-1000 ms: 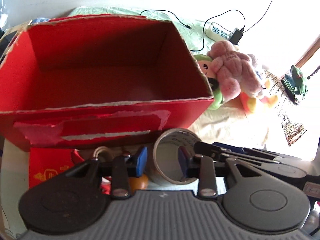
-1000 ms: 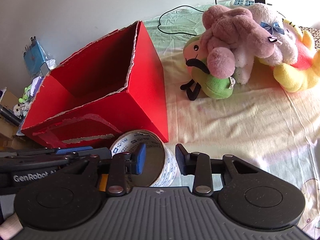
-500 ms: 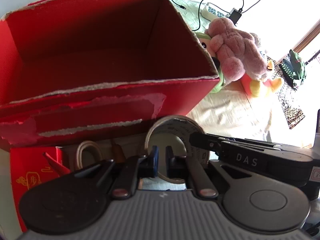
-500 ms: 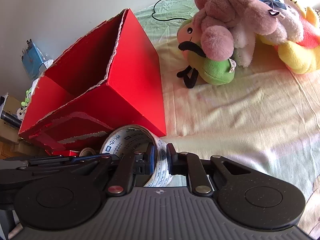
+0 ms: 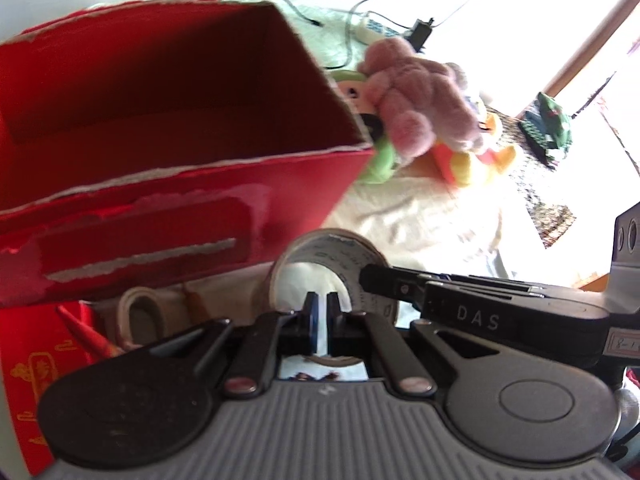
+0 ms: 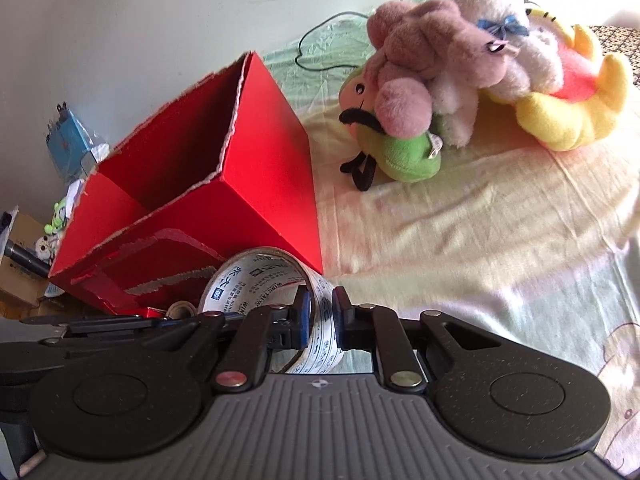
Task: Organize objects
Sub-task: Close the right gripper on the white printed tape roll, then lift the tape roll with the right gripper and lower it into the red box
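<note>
Printed clear tape roll, just before the open red cardboard box, is pinched by your right gripper; left gripper closed on its rim: next, lift into box.

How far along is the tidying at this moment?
Done: nothing visible; the red box shows only bare inside. In hand: both the left gripper and right gripper have their jaws shut on the printed tape roll. Left: the plush toys and a small tape roll lie outside.
</note>
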`<action>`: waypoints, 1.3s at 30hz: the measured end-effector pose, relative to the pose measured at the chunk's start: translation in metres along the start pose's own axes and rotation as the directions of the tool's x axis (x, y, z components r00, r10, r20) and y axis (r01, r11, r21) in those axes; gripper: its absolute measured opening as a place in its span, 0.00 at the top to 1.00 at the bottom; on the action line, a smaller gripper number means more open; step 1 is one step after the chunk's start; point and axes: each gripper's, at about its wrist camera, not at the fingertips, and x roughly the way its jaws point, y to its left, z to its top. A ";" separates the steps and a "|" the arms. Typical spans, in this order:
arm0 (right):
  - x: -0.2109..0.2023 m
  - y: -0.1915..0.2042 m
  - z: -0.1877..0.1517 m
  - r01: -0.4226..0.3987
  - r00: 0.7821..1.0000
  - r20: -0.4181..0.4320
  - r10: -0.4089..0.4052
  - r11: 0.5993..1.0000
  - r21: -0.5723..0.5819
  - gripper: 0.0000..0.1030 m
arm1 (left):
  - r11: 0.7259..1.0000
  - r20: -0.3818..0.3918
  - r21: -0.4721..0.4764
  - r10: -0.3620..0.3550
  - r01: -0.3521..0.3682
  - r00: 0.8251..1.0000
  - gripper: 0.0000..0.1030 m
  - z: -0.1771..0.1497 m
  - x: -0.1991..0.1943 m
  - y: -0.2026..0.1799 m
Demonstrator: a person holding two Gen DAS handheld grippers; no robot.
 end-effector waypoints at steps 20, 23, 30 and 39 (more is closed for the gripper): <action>-0.038 0.007 -0.007 -0.015 0.984 0.174 0.030 0.996 -0.085 0.86 | 0.998 0.099 0.063 -0.036 0.030 0.994 0.50 -0.009 -0.024 -0.008; -0.045 0.006 -0.005 -0.018 0.980 0.194 0.035 0.996 -0.091 0.87 | 0.998 0.130 0.064 -0.026 0.018 0.991 0.62 -0.008 -0.033 -0.010; -0.072 0.016 0.010 -0.038 0.966 0.252 0.063 0.994 -0.102 0.86 | 0.998 0.194 0.069 -0.008 -0.006 0.981 0.89 0.007 -0.060 -0.019; -0.097 0.051 0.050 -0.091 0.909 0.383 0.167 0.974 -0.208 0.86 | 0.986 0.385 0.152 0.005 -0.069 0.923 0.89 0.030 -0.121 -0.035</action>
